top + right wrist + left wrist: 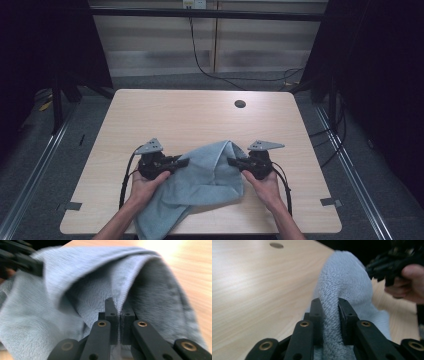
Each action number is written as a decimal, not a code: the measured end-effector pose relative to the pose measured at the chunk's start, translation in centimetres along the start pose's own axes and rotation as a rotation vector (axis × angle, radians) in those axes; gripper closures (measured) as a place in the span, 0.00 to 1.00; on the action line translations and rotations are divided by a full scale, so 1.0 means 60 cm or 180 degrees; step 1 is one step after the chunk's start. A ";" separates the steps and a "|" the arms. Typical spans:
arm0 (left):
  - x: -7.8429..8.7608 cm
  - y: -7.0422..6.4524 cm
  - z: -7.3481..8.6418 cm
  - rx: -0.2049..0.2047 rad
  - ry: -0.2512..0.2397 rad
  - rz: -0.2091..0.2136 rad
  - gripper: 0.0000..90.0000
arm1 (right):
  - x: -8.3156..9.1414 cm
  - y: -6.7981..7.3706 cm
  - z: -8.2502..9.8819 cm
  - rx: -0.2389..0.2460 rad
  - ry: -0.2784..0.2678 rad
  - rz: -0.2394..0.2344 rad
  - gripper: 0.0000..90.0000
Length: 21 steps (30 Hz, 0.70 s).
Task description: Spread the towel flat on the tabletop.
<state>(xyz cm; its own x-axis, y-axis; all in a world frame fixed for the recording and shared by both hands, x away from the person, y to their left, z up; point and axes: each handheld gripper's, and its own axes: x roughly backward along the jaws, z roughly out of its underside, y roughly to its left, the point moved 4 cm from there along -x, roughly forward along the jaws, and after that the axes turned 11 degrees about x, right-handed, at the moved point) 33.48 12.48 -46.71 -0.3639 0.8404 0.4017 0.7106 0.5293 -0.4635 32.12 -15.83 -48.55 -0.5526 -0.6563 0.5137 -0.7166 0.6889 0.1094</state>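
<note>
A light blue-grey towel [210, 175] lies bunched near the front of the wooden table [175, 115], one end hanging over the front edge. My left gripper [184, 161] comes in from the left and is shut on a thick fold of the towel [344, 277], which is squeezed between its jaws [329, 305]. My right gripper [231, 161] comes in from the right and is shut on a thin edge of the towel [75, 277], pinched tight between its jaws [119, 307]. Between the two grippers the cloth is raised into a hump.
A round cable hole [240, 104] sits in the far part of the tabletop. Bare wood stretches behind the towel. Grey floor with rails surrounds the table, and a black cable [200, 60] runs down the back wall. Tape marks both front corners.
</note>
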 end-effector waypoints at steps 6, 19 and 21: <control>0.034 0.015 -0.025 0.0060 -0.0227 -0.0040 0.90 | 0.017 -0.012 -0.006 -0.0014 -0.0055 0.0129 0.98; 0.114 0.034 -0.164 -0.0052 -0.0772 -0.0381 0.91 | 0.105 -0.086 -0.150 -0.0087 -0.0762 0.0591 0.98; 0.129 0.034 -0.189 -0.0087 -0.0861 -0.0463 0.91 | 0.117 -0.101 -0.181 -0.0067 -0.0841 0.0769 0.98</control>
<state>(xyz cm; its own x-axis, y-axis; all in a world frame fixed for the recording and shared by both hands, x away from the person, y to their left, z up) 38.96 18.75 -35.61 -0.6074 0.7586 0.2358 0.6540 0.6460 -0.3937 37.22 -21.26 -36.38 -0.7980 -0.5286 0.2893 -0.5443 0.8384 0.0305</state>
